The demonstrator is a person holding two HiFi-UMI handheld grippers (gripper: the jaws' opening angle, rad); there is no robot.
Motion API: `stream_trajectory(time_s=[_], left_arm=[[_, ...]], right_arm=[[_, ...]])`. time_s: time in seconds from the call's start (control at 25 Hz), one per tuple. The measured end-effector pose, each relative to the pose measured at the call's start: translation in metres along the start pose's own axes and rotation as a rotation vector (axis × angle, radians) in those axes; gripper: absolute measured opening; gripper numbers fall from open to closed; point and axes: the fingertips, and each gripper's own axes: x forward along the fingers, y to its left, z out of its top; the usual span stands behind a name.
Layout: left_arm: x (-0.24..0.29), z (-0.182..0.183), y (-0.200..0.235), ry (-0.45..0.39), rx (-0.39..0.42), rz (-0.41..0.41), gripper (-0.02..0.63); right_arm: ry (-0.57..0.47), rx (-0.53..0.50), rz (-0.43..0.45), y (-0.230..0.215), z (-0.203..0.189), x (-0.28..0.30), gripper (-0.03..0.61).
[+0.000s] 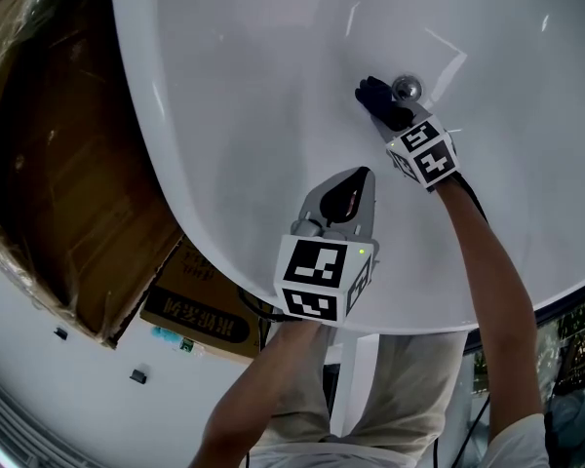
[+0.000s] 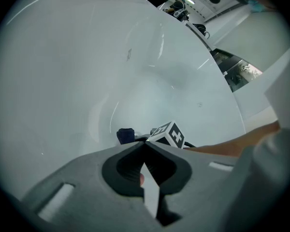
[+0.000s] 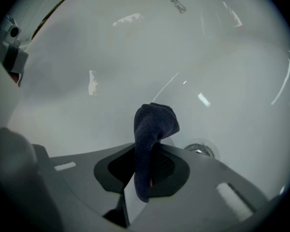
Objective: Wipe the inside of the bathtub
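dark cloth (image 3: 154, 124) in right hand-held gripper (image 3: 146, 151); box (image 1: 197, 310) print illegible

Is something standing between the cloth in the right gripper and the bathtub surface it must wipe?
Nothing visible does. The right gripper is shut on the dark cloth, whose free end appears to meet the bare bathtub floor. Only the metal drain sits beside it; the left gripper, shut and empty, is apart.

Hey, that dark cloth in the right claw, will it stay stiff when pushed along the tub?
Likely floppy: the cloth folds over past the right claw. Probably light. Its fuzzy weave may drag on the glossy tub.
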Motion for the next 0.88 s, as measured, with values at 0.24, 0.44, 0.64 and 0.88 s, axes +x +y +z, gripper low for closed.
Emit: stream_trajectory(time_s=[0.24, 0.44, 0.64, 0.88], left_arm=[[0.009, 0.003, 0.012, 0.001, 0.018, 0.015, -0.002], [0.017, 0.01, 0.023, 0.001, 0.045, 0.024, -0.002], [0.023, 0.016, 0.033, -0.002, 0.065, 0.04, -0.002], [0.029, 0.017, 0.034, 0.003, 0.083, 0.034, -0.002]], right_arm=[[0.022, -0.008, 0.024, 0.002, -0.006, 0.013, 0.052], [0.055, -0.031, 0.036, 0.003, -0.016, 0.022, 0.054], [0.143, -0.106, 0.069, 0.01, -0.031, 0.033, 0.054], [0.152, -0.119, 0.11, 0.015, -0.032, 0.036, 0.054]])
